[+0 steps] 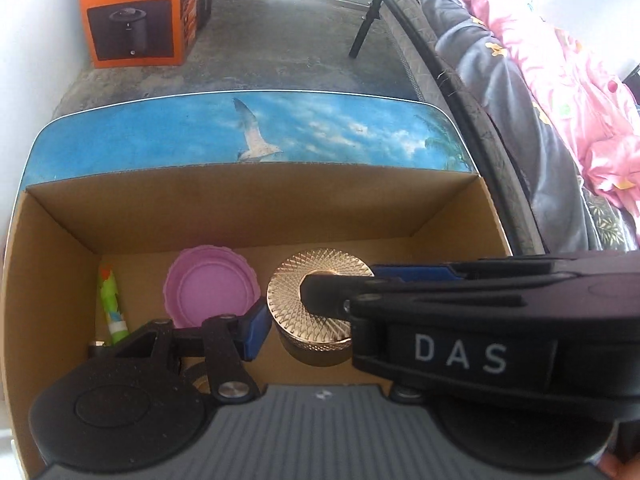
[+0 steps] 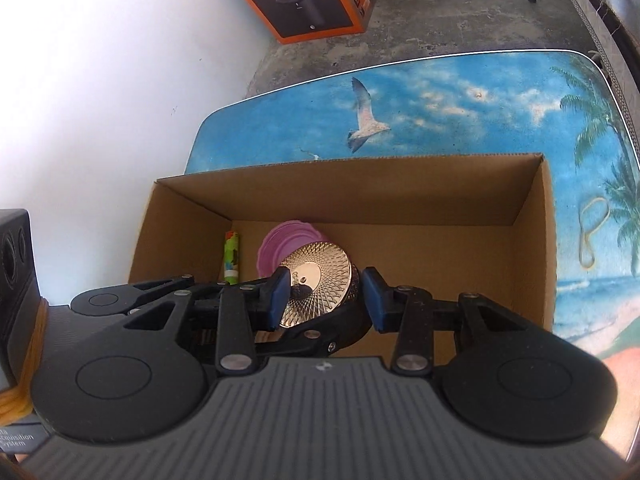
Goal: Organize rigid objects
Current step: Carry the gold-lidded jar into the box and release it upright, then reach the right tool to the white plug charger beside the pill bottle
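A gold jar with a faceted lid (image 1: 316, 308) sits low in the open cardboard box (image 1: 256, 208), between both tools' blue pads. The left tool (image 1: 316, 308) flanks it, and whether its pads press the jar's sides cannot be told. The right tool (image 2: 325, 296) frames the same jar (image 2: 320, 276), its jaws part-spread and its pads seemingly clear of it. Just left of the jar lies a purple scalloped lid (image 1: 208, 288), then a green patterned tube (image 1: 112, 300) by the box wall. The box stands on a surface (image 2: 460, 104) printed with sky, a seagull and palms. An orange Philips carton (image 1: 136, 12) stands on the floor beyond.
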{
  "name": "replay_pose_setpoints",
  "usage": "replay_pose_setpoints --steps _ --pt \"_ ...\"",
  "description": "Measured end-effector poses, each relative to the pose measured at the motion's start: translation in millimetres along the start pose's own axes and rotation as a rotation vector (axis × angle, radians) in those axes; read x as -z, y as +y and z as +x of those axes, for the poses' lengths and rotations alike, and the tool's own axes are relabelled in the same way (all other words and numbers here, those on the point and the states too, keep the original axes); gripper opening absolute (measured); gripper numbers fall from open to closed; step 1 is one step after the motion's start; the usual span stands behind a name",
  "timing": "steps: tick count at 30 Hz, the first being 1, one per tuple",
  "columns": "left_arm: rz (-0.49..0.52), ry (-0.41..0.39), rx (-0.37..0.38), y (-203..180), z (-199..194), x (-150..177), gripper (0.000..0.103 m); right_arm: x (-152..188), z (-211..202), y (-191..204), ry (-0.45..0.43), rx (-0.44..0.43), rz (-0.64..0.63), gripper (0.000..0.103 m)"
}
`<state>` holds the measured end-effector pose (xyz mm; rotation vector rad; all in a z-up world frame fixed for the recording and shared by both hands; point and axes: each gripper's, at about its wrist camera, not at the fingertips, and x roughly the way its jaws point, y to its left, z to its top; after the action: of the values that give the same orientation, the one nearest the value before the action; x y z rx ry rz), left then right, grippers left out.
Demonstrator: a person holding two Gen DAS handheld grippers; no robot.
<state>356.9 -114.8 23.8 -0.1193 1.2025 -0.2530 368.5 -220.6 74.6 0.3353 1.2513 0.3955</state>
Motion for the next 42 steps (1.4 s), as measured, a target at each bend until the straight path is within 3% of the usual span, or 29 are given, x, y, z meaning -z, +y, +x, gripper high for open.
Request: replay_pose_setpoints --steps 15,20,24,28,32,37,42 --pt "-0.128 0.048 -0.001 9.1 44.6 -16.2 0.059 -29.9 42.9 -15.0 0.042 0.056 -0.076 0.038" --pt "-0.119 0.012 -0.005 7.0 38.1 -18.4 0.06 -32.6 42.9 -19.3 0.013 0.047 -0.074 0.038" --pt "-0.104 -0.016 0.0 2.4 24.2 -17.4 0.066 -30.1 31.5 -19.7 -0.023 0.03 -0.062 0.038" --pt "-0.065 -0.069 0.004 -3.8 -5.9 -9.6 0.071 -18.4 -5.6 -11.6 -0.117 -0.012 -0.055 0.038" --pt "-0.019 -0.132 0.026 -8.0 -49.3 5.0 0.074 6.8 -65.7 2.0 -0.269 -0.047 -0.066 0.038" --pt "0.045 -0.241 0.068 -4.5 -114.4 36.2 0.082 63.1 -149.2 13.2 -0.459 -0.137 -0.072 0.038" --pt "0.169 -0.367 0.068 1.6 -173.2 84.0 0.091 131.9 -200.4 21.9 -0.599 -0.204 -0.09 0.04"
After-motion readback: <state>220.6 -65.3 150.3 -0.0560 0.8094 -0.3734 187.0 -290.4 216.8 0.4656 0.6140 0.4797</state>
